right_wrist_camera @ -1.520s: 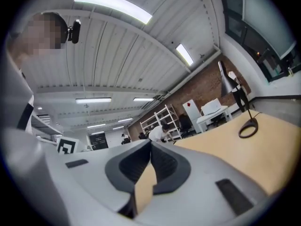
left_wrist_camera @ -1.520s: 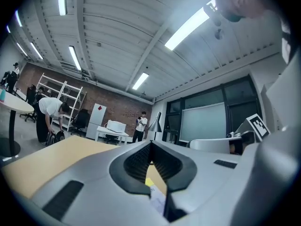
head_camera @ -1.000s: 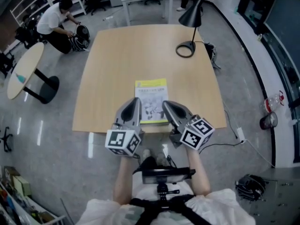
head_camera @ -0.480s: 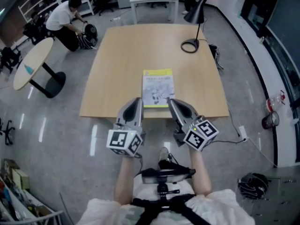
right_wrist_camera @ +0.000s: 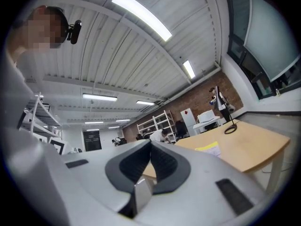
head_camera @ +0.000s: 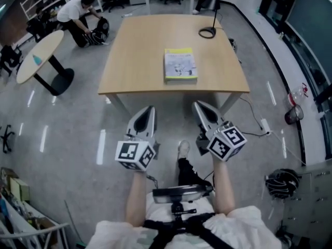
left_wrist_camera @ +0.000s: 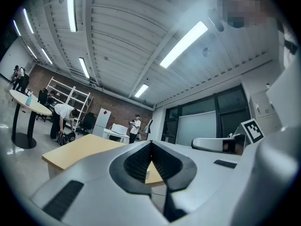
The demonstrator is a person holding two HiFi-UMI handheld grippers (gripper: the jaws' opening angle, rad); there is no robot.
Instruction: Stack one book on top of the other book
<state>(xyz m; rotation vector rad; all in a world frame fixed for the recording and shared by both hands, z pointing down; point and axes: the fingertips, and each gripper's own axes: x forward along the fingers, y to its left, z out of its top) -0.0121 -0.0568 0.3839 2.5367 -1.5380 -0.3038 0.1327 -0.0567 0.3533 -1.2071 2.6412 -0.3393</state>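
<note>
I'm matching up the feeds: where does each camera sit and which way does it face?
Head view: on the head, steeply down at table, left hand-held gripper, right hand-held gripper, forearms.
Left gripper view: on that gripper, level along its shut jaws, toward the table.
Right gripper view: likewise; jaws shut, table beyond.
Shared: yellow book in head and right gripper views.

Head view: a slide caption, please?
Left hand-held gripper and right hand-held gripper, both shut, short of the table bearing a book.

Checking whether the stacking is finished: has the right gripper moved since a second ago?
Yes. The right gripper has pulled back from the table: then over its near edge, now over the floor.
</note>
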